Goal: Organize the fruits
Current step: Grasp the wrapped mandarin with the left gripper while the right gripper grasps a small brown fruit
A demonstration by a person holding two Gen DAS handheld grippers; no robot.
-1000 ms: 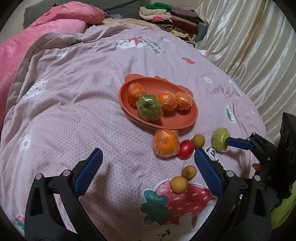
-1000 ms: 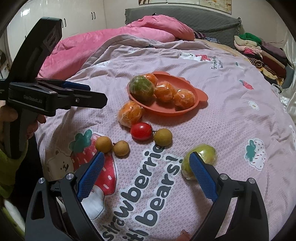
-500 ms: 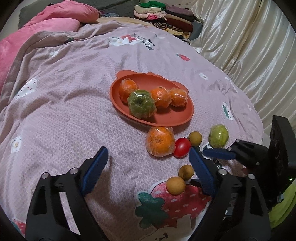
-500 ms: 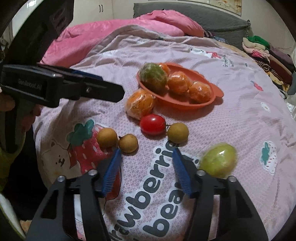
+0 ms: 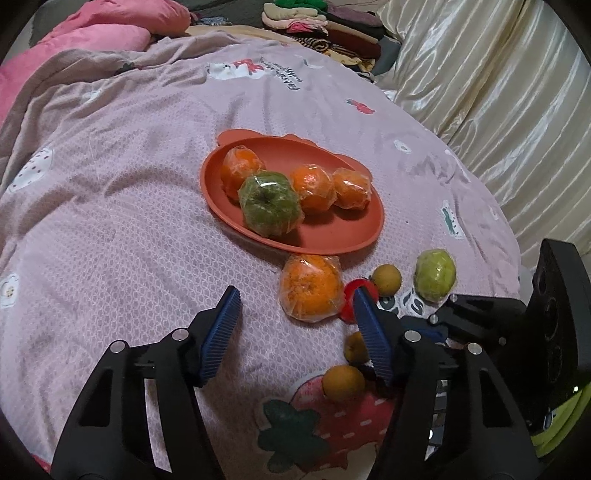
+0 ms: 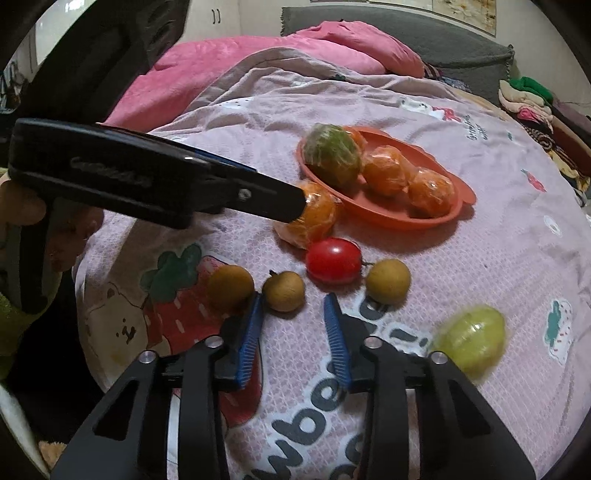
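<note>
An orange plate [image 5: 332, 236] [image 6: 391, 216] on the bed holds three wrapped oranges and a wrapped green fruit [image 5: 269, 208] [image 6: 332, 155]. In front of it lie a wrapped orange [image 5: 310, 286] [image 6: 314, 218], a red tomato [image 6: 333, 260], three small brown fruits [image 6: 284, 291] and a yellow-green fruit [image 5: 434, 275] [image 6: 469, 341]. My left gripper [image 5: 295, 321] is open, just short of the loose orange. My right gripper [image 6: 293, 325] is open and narrowed, just short of a brown fruit.
The pink printed bedspread [image 5: 129, 206] covers the bed. A pink blanket [image 6: 258, 62] lies at the far side, folded clothes [image 5: 325, 22] at the head, and a cream curtain [image 5: 498, 85] hangs on the right.
The left gripper moved forward toward the loose orange and narrowed. The right gripper swung left away from the yellow-green fruit, toward the brown fruits, and its jaws narrowed.
</note>
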